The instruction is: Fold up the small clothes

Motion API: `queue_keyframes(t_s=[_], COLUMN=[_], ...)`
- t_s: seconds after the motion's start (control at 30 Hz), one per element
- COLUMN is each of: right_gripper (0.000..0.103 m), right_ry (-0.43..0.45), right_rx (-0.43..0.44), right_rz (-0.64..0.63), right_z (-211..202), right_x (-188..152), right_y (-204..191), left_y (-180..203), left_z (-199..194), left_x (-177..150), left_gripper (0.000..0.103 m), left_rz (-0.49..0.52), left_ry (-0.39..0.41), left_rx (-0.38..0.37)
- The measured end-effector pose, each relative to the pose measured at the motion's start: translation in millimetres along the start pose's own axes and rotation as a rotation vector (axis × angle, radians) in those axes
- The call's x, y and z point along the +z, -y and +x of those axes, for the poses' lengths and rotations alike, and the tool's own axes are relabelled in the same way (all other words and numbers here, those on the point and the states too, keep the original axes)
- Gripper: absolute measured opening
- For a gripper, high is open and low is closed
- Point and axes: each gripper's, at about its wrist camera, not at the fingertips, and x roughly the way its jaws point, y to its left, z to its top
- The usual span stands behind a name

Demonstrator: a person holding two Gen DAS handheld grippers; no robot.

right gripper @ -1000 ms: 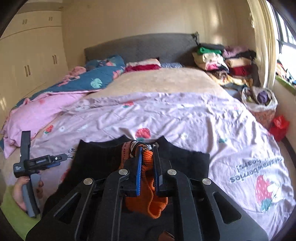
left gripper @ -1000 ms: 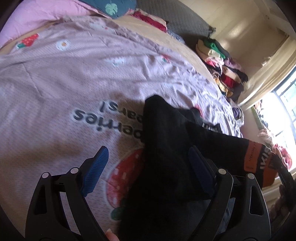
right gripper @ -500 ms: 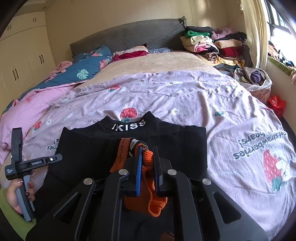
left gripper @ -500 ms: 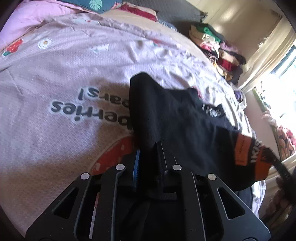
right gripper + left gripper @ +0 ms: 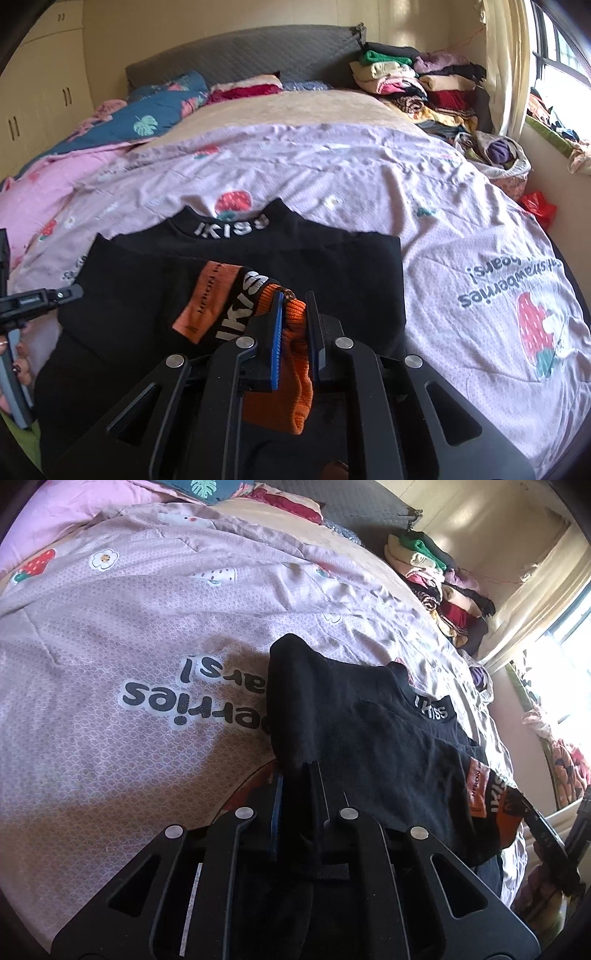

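A black sweater (image 5: 332,266) with an "IKISS" collar (image 5: 231,227) lies flat on the lilac strawberry bedspread (image 5: 369,166). One sleeve is folded across its front and ends in an orange cuff (image 5: 291,369). My right gripper (image 5: 294,295) has that cuff between its pads. Its jaws are opening, and the thick knit still fills the gap. My left gripper (image 5: 297,771) is shut on the black fabric at the sweater's (image 5: 369,738) side edge. In the right wrist view the left gripper (image 5: 74,291) shows at the far left, held by a hand (image 5: 18,365).
Stacks of folded clothes (image 5: 417,81) stand at the bed's far right, by the grey headboard (image 5: 240,51). A blue leaf-print quilt (image 5: 159,107) and a pink one (image 5: 44,184) lie at the left. A full cloth bag (image 5: 498,155) and a red bag (image 5: 539,206) sit beside the bed.
My left gripper went from wide open to shut on the sweater's edge. The right gripper sank toward the sweater with the orange cuff, and its pads have parted slightly.
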Motion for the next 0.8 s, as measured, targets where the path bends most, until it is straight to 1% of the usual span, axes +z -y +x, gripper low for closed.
queue_keyframes(t_s=[0.1, 0.2, 0.23, 0.27, 0.43, 0.53, 0.67, 0.8], right_gripper=[0.018, 0.022, 0.029, 0.032, 0.033, 0.036, 0.040, 0.042], right_ry=[-0.022, -0.023, -0.024, -0.021, -0.019, -0.030, -0.034, -0.042], right_rx=[-0.006, -0.008, -0.007, -0.005, 0.014, 0.038, 0.072, 0.095], right_rz=[0.030, 0.040, 0.045, 0.054, 0.077, 0.080, 0.072, 0.044], right_z=[4.3, 3.1, 2.3, 1.1, -4.7, -6.3, -9.8, -11.5], right_x=[-3.5, -6.0, -6.2, -6.8, -8.4, -9.5, -10.4, -12.2], right_y=[5.0, 8.8, 9.6, 11.3, 12.7, 8.7, -0.5, -13.0], left_y=[-0.3, -1.4, -1.2, -1.1, -0.9, -1.6, 1.8, 15.0], left_z=[-0.1, 0.8, 0.8, 0.7, 0.0, -5.1, -21.3, -36.2], left_x=[0.1, 0.2, 0.3, 0.3, 0.7, 1.5, 5.0, 7.7], left_gripper=[0.007, 0.007, 0.007, 0.007, 0.007, 0.008, 0.008, 0.008], left_rz=[-0.002, -0.004, -0.004, -0.003, -0.003, -0.011, -0.001, 0.034], left_ry=[0.000, 0.000, -0.001, -0.001, 0.002, 0.011, 0.053, 0.087], left_rx=[-0.001, -0.001, -0.001, 0.000, -0.001, -0.019, -0.022, -0.021])
